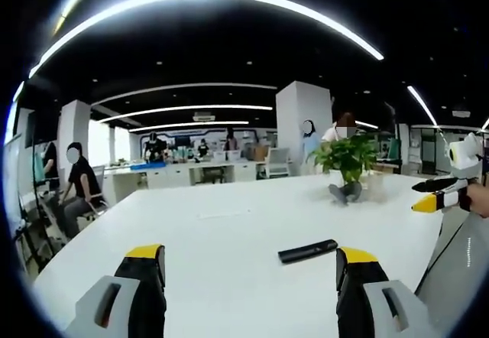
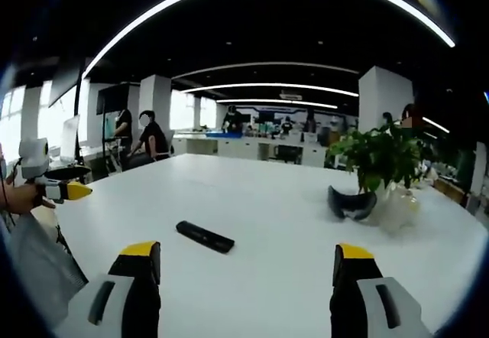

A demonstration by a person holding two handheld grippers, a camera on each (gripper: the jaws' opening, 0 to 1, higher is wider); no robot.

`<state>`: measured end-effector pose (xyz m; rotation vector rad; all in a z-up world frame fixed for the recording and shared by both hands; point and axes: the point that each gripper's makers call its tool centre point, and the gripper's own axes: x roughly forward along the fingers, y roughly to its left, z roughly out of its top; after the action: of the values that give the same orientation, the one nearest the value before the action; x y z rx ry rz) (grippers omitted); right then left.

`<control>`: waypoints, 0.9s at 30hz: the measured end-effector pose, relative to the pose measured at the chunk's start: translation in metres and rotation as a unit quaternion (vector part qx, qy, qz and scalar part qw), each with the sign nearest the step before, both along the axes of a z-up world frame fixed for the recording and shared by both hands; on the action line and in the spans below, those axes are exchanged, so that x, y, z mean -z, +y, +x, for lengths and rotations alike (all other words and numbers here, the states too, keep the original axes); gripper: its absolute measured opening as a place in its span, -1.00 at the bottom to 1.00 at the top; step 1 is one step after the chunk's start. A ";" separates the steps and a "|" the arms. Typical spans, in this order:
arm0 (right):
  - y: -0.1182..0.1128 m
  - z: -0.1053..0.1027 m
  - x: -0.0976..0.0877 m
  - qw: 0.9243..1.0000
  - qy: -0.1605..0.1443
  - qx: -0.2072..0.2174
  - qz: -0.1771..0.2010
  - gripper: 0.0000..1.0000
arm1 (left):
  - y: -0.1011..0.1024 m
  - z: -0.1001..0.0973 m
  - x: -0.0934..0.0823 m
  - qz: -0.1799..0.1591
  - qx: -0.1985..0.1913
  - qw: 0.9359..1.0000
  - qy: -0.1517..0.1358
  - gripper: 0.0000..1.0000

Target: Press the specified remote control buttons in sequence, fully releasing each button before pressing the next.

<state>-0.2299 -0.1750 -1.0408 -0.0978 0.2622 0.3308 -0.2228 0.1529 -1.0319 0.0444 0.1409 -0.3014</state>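
A broad white desk (image 1: 229,223) is seen stretching across an open office, with people seated at workstations behind it. On the desk, a potted plant (image 2: 380,157) is stood toward the far side, and a dark curved object (image 2: 350,203) is laid at its foot, just beside the pot. The left hand-held gripper (image 1: 248,265) is held above the near edge of the desk with its jaws spread wide and nothing between them; the right hand-held gripper (image 2: 246,265) is likewise held spread apart and empty. In the left gripper view the other gripper's yellow tip is seen at the right edge, well apart from the remote. The black remote control (image 1: 307,251) is laid flat on the desk, ahead of both grippers and touched by neither.
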 end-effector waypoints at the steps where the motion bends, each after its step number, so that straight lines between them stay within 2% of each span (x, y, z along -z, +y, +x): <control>1: -0.001 0.000 0.001 1.000 0.002 0.002 -0.002 0.84 | 0.000 0.000 0.002 0.002 0.000 1.000 0.003 0.93; 4: -0.003 -0.001 0.004 1.000 0.011 0.005 0.002 0.81 | -0.003 -0.001 0.007 0.015 0.005 1.000 0.012 0.93; 11: -0.002 -0.001 0.008 1.000 0.021 0.005 0.003 0.78 | -0.015 -0.003 0.006 0.019 0.028 0.999 0.010 0.93; 14: 0.002 -0.001 0.013 1.000 0.030 -0.006 -0.006 0.78 | -0.019 -0.004 0.006 0.034 0.037 0.999 0.007 0.93; 18: 0.003 0.000 0.015 0.999 0.034 -0.010 -0.010 0.78 | -0.017 -0.003 0.007 0.038 0.035 0.999 0.009 0.93; 27: -0.001 0.003 0.016 0.999 0.034 0.000 -0.005 0.76 | -0.002 0.001 0.004 0.014 0.008 1.000 0.004 0.92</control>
<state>-0.2271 -0.1760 -1.0569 -0.0964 0.3314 0.3325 -0.2219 0.1506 -1.0363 0.0719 0.1532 -0.3159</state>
